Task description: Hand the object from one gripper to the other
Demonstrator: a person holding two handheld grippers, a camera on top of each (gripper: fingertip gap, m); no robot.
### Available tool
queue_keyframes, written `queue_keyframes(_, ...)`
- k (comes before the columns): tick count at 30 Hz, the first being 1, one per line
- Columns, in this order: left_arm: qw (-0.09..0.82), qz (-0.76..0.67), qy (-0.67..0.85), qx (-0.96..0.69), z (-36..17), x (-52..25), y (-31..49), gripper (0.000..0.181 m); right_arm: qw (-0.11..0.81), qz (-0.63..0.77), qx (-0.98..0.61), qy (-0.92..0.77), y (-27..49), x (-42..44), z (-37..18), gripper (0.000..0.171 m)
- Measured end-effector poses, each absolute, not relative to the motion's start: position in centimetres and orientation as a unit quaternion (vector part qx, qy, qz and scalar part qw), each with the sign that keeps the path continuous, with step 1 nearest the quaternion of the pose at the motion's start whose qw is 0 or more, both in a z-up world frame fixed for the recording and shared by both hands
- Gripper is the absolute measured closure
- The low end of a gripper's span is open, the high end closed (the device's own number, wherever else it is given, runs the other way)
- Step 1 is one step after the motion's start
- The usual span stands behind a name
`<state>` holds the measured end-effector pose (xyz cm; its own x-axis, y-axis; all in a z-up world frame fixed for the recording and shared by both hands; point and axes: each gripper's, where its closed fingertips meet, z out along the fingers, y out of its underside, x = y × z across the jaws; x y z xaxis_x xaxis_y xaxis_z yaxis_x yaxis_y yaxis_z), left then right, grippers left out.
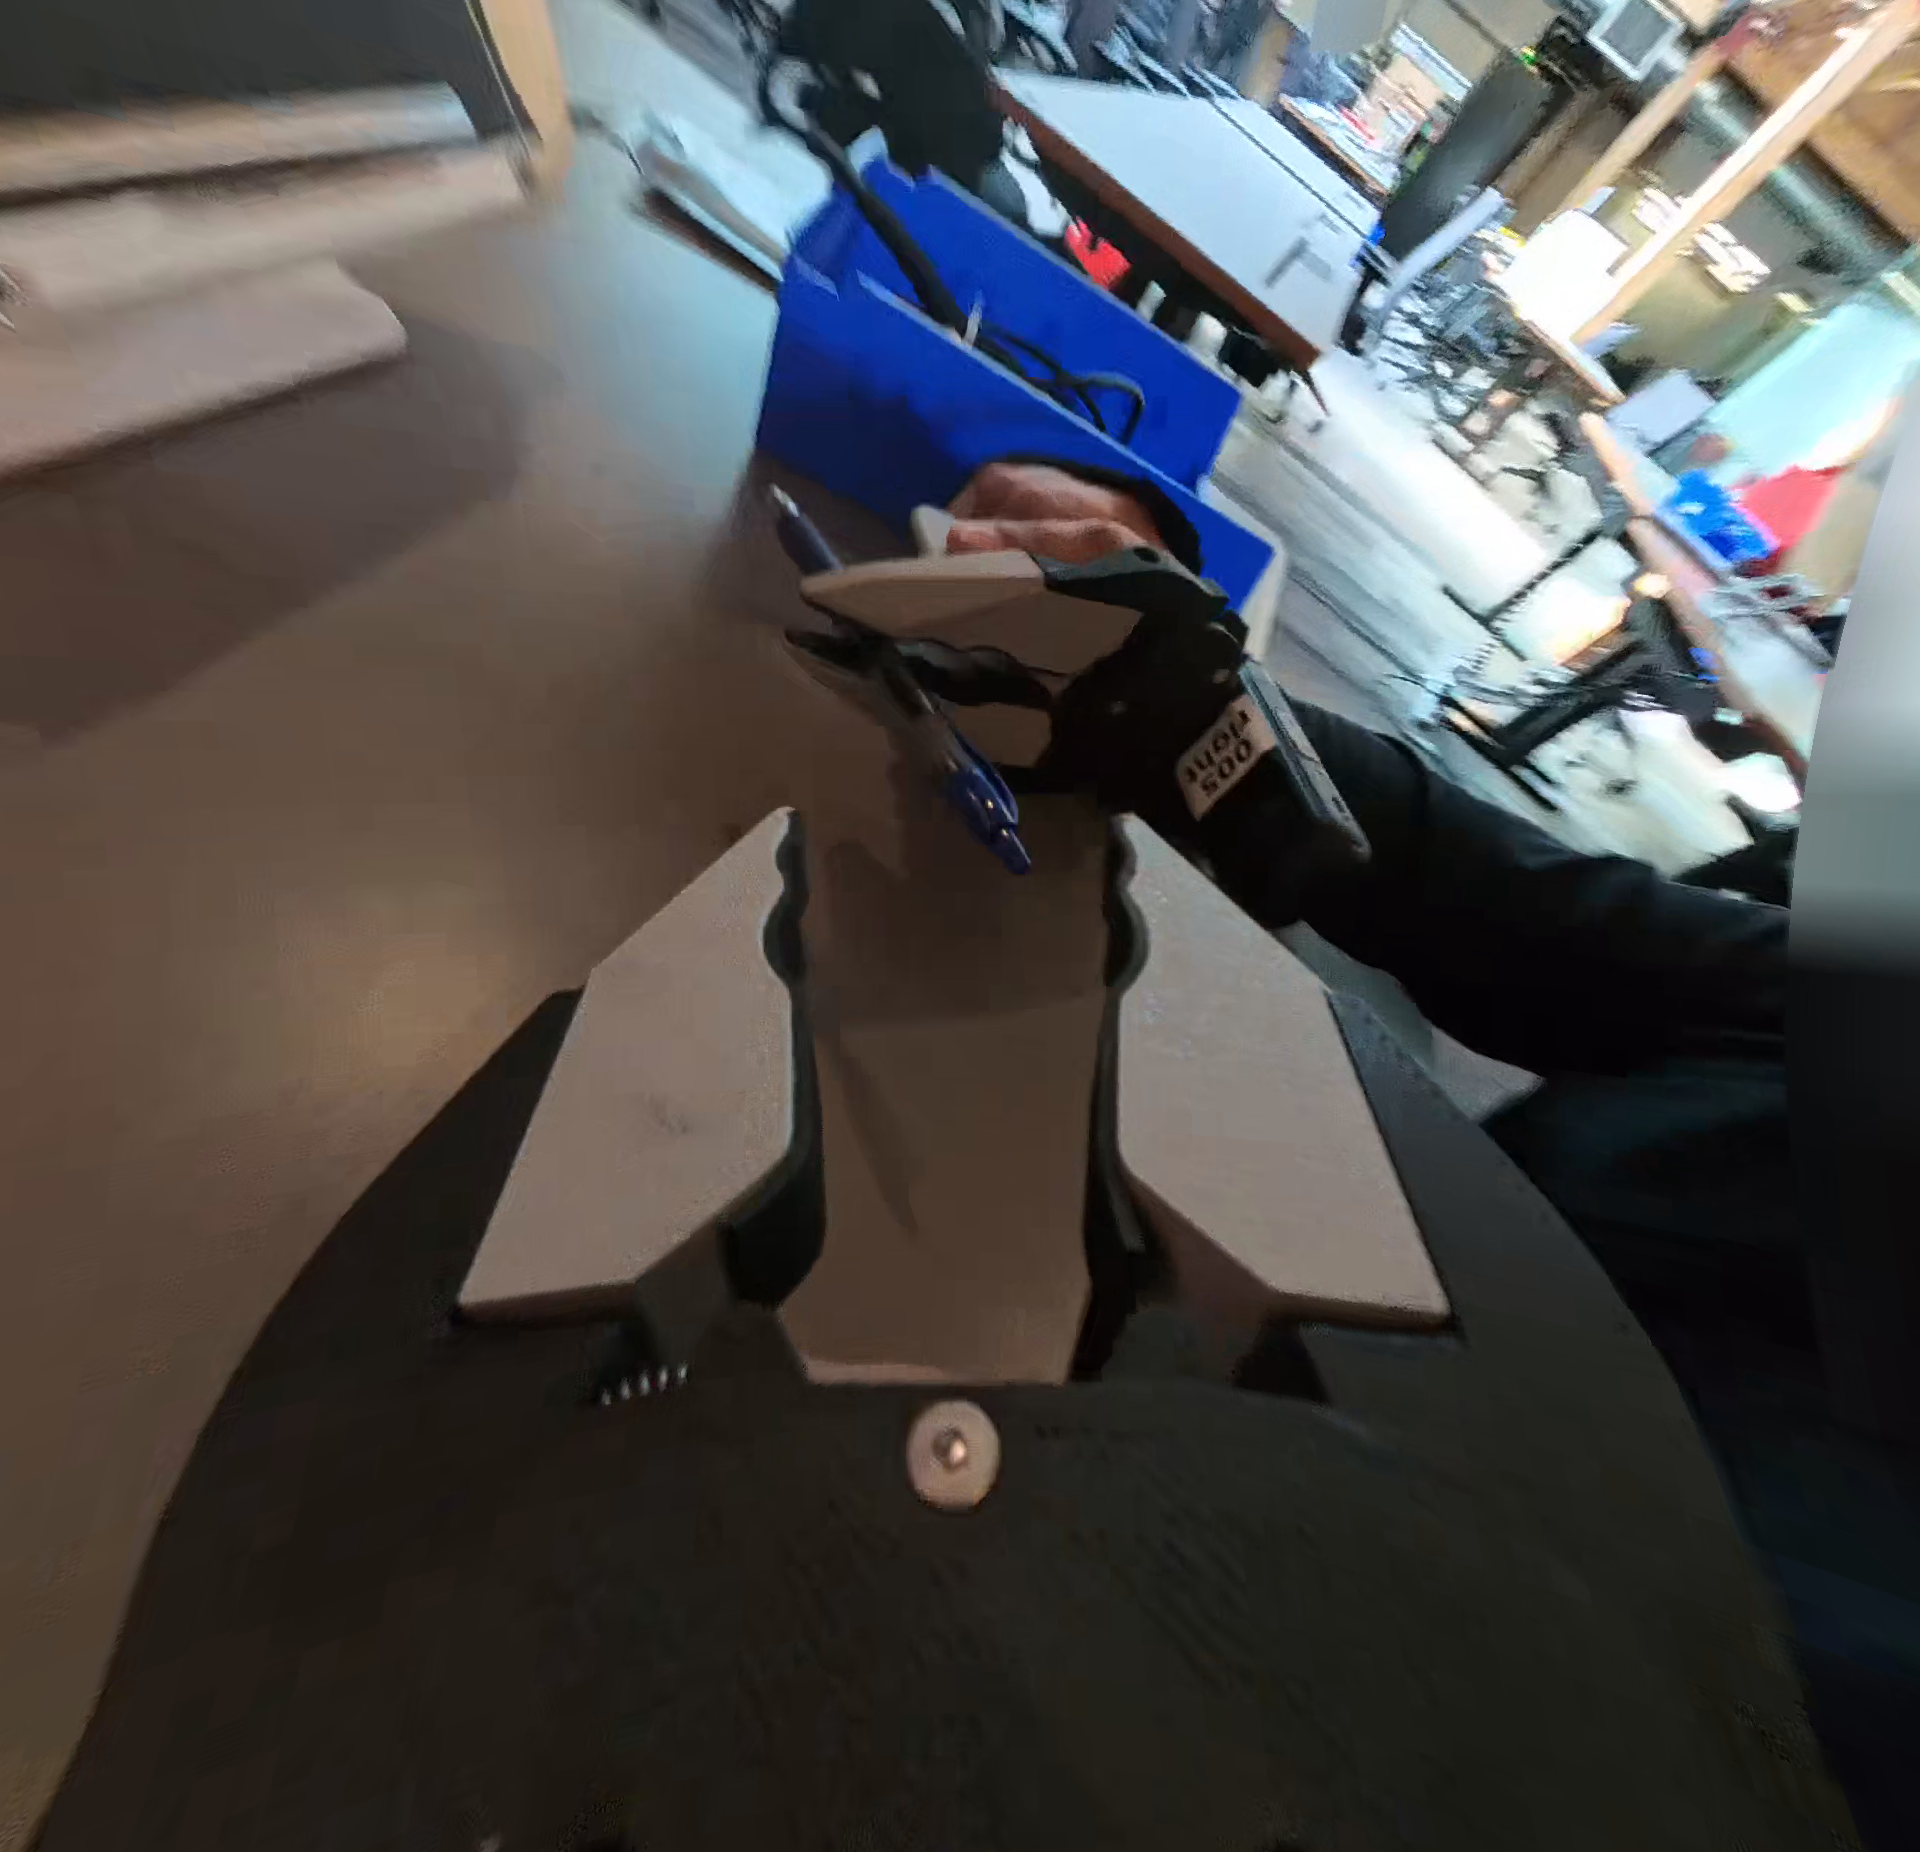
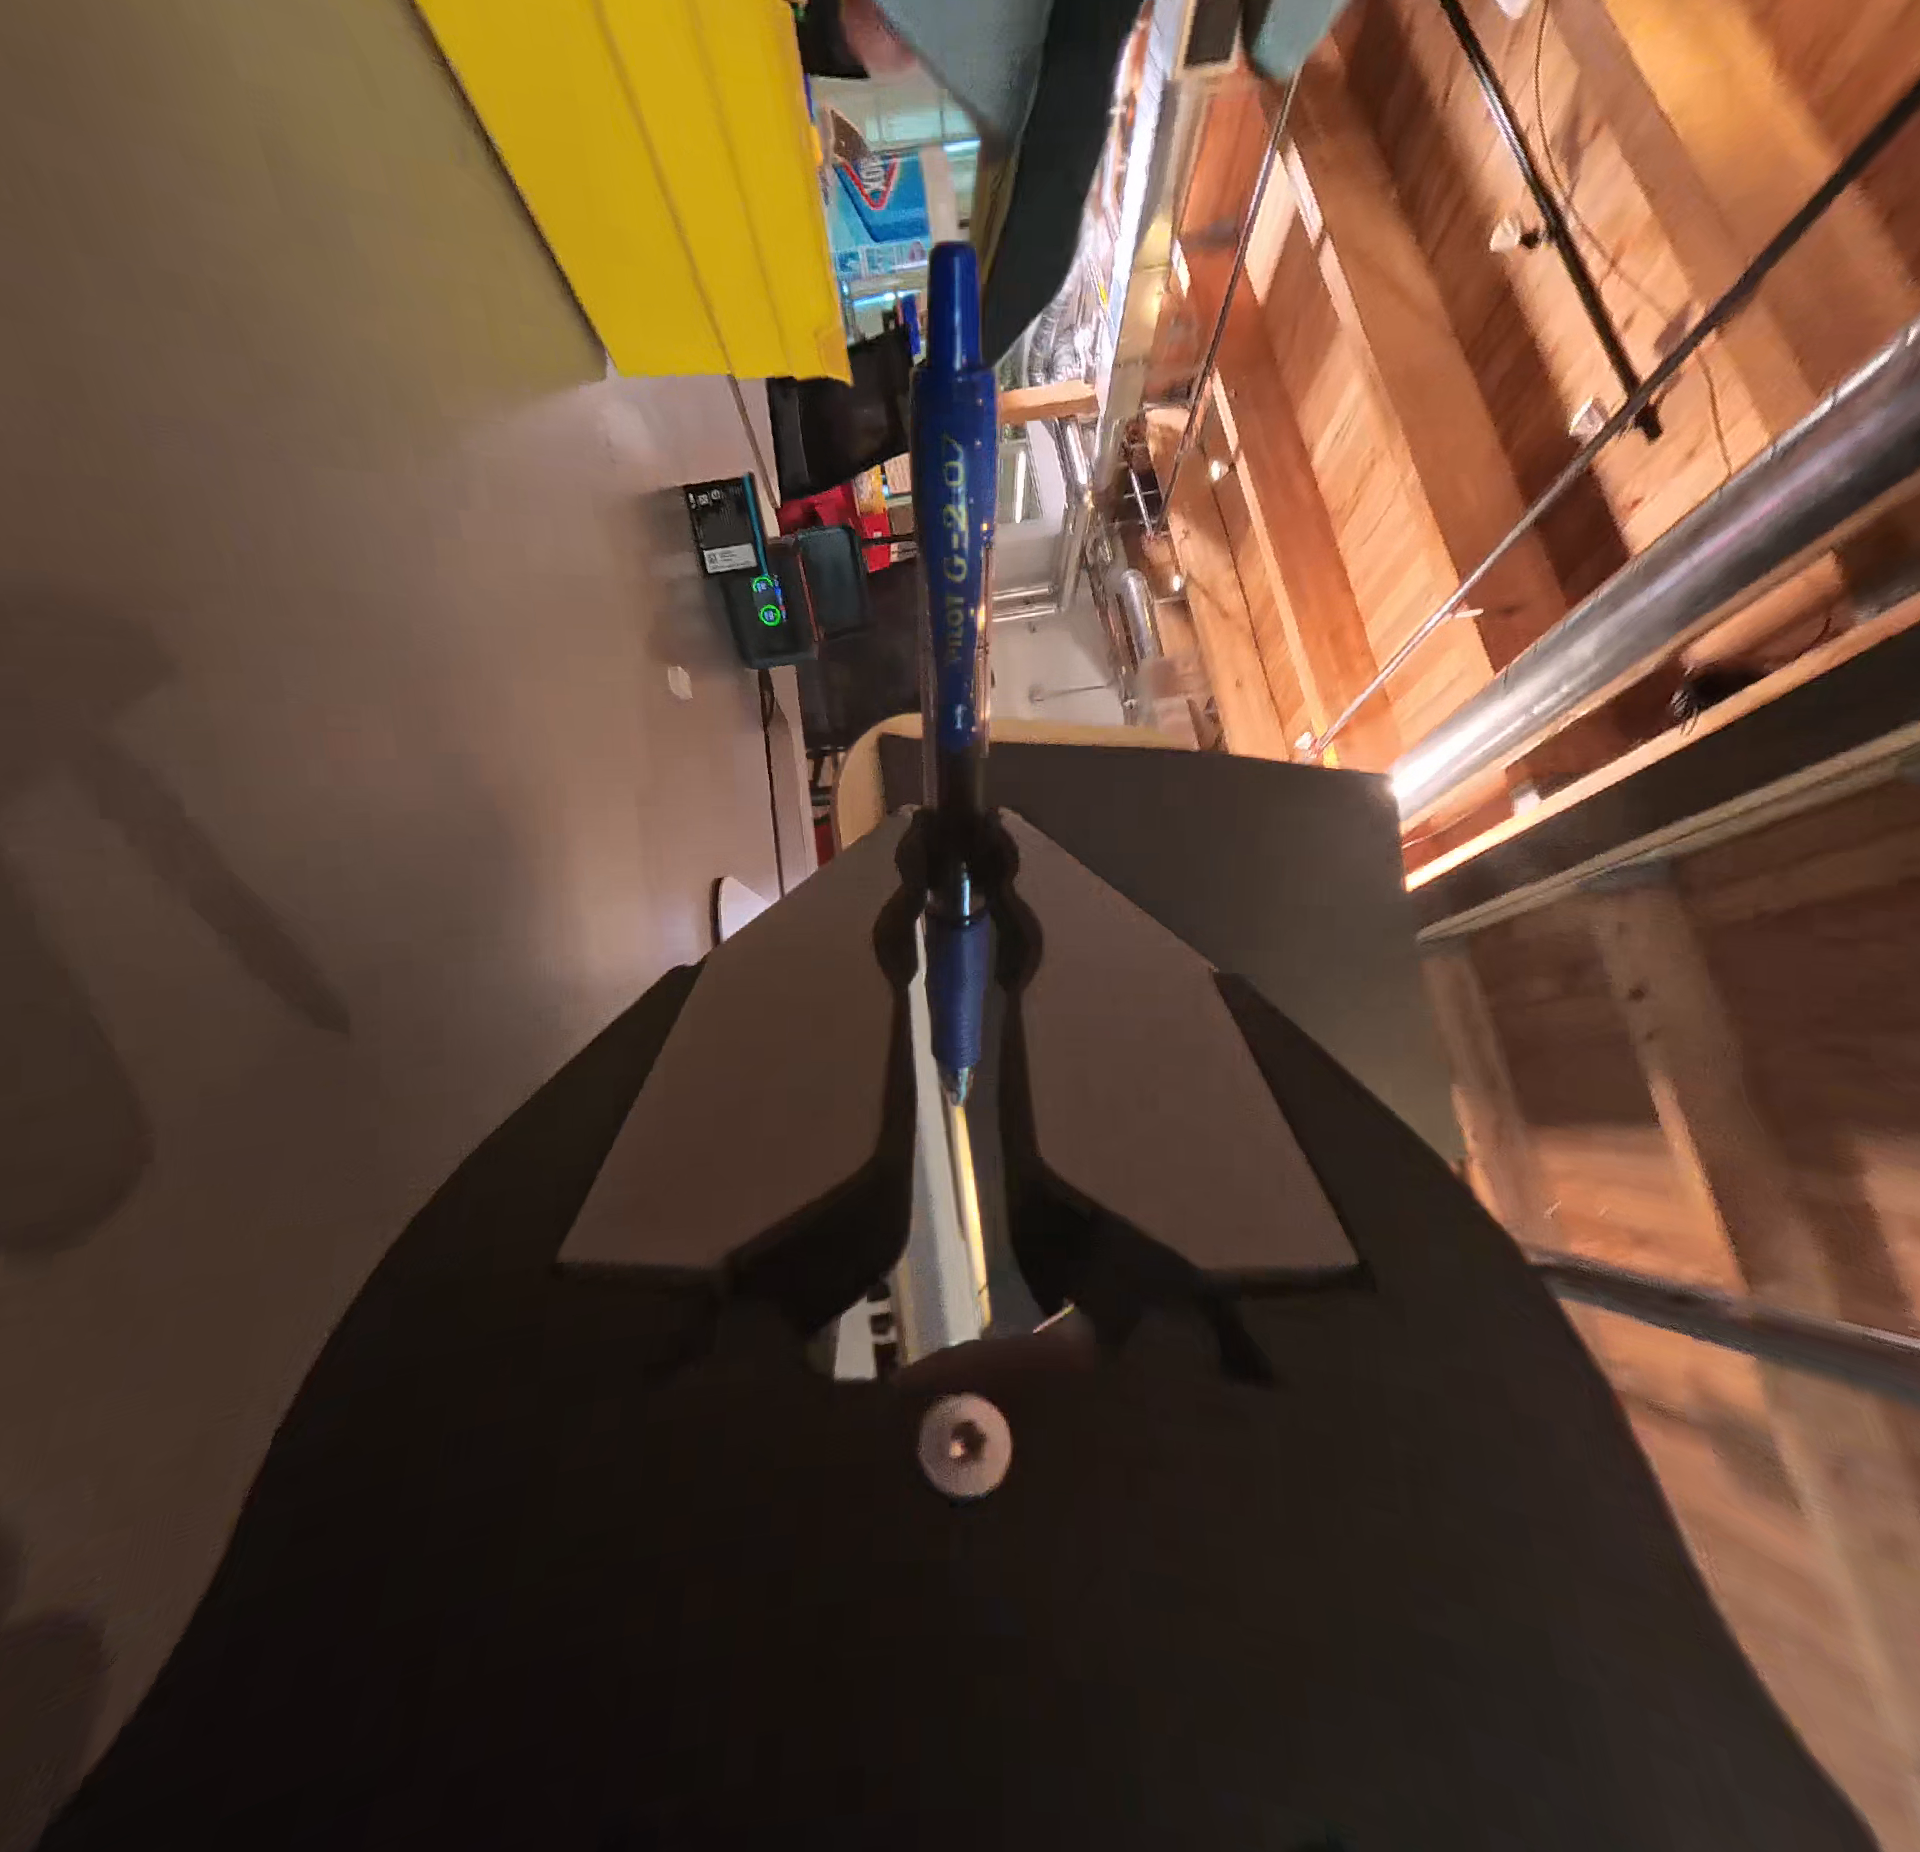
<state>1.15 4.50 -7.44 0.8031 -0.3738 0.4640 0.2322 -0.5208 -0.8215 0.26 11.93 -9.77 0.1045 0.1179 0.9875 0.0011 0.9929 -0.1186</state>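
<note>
A blue pen [image 2: 958, 597] is clamped between the tips of my right gripper [image 2: 954, 846], which is shut on it near its grip; its clicker end points away from the camera. In the left wrist view, my left gripper [image 1: 956, 846] is open and empty, its fingers apart. Just ahead of it the right gripper [image 1: 831, 623], held by a gloved hand, carries the same pen [image 1: 982, 794] slanting down towards the gap between my left fingers. The pen's blue end is close to my left fingertips but apart from them.
A blue bin [image 1: 935, 348] with black cables stands behind the right gripper on the brown table [image 1: 364, 763]. A dark sleeve [image 1: 1558, 950] reaches in from the right. Tables and chairs fill the far room. A yellow bin [image 2: 644, 140] shows in the right wrist view. One gripper's finger ends stand about 9 cm off the other's.
</note>
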Motion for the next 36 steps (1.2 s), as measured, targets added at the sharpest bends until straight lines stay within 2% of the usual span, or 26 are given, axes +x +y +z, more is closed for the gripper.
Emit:
queue_keyframes(3, 0.422, -0.407, 0.050, -0.808, -9.2, 3.0, 4.1, 0.132, 0.758, 0.003, -0.003, -0.652, 10.6, 0.4, -9.4, 0.164)
queue_keyframes(6, 0.400, -0.457, 0.040, -0.793, -10.0, 4.3, 4.8, 0.135, 0.776, -0.030, 0.047, -0.628, 9.1, 0.9, -8.9, 0.164)
queue_keyframes(10, 0.375, -0.463, 0.080, -0.799, -11.3, 6.6, 5.1, 0.152, 0.782, -0.060, 0.069, -0.617, 8.4, 0.8, -9.1, 0.165)
queue_keyframes(11, 0.370, -0.464, 0.091, -0.800, -11.5, 7.1, 5.0, 0.150, 0.779, -0.062, 0.067, -0.620, 8.4, 0.7, -9.2, 0.165)
queue_keyframes(12, 0.372, -0.448, 0.100, -0.807, -11.8, 7.3, 5.3, 0.161, 0.780, -0.061, 0.067, -0.619, 8.4, 0.7, -9.2, 0.165)
queue_keyframes(15, 0.393, -0.292, 0.108, -0.865, -14.2, 4.8, 7.2, 0.170, 0.781, -0.050, 0.038, -0.621, 9.4, 0.5, -9.4, 0.156)
queue_keyframes(18, 0.389, -0.050, 0.158, -0.906, -15.7, 0.4, 8.2, 0.173, 0.714, 0.012, -0.037, -0.699, 11.0, 0.0, -12.7, 0.147)
queue_keyframes(20, 0.382, 0.111, 0.202, -0.895, -14.9, -2.0, 8.7, 0.173, 0.680, 0.061, -0.106, -0.723, 11.7, 0.0, -13.2, 0.128)
queue_keyframes(24, 0.337, 0.394, 0.333, -0.788, -11.6, -4.0, 9.2, 0.173, 0.670, 0.169, -0.167, -0.703, 11.1, 0.4, -11.3, 0.124)
queue_keyframes(27, 0.312, 0.476, 0.432, -0.700, -10.9, -2.4, 9.7, 0.173, 0.673, 0.196, -0.189, -0.688, 11.2, 0.5, -10.4, 0.125)
queue_keyframes(31, 0.307, 0.536, 0.472, -0.629, -10.0, -1.2, 10.2, 0.173, 0.676, 0.128, -0.168, -0.706, 11.8, -0.1, -11.9, 0.133)
queue_keyframes(32, 0.305, 0.543, 0.478, -0.619, -9.9, -1.0, 10.2, 0.172, 0.690, 0.104, -0.161, -0.698, 12.1, -0.2, -11.8, 0.137)
queue_keyframes(34, 0.304, 0.558, 0.487, -0.599, -9.8, -0.9, 10.3, 0.173, 0.719, 0.077, -0.158, -0.673, 12.7, -0.1, -10.6, 0.164)
queue_keyframes(36, 0.322, 0.572, 0.485, -0.578, -9.3, -0.6, 10.5, 0.173, 0.711, 0.085, -0.188, -0.673, 13.2, -0.3, -10.3, 0.163)
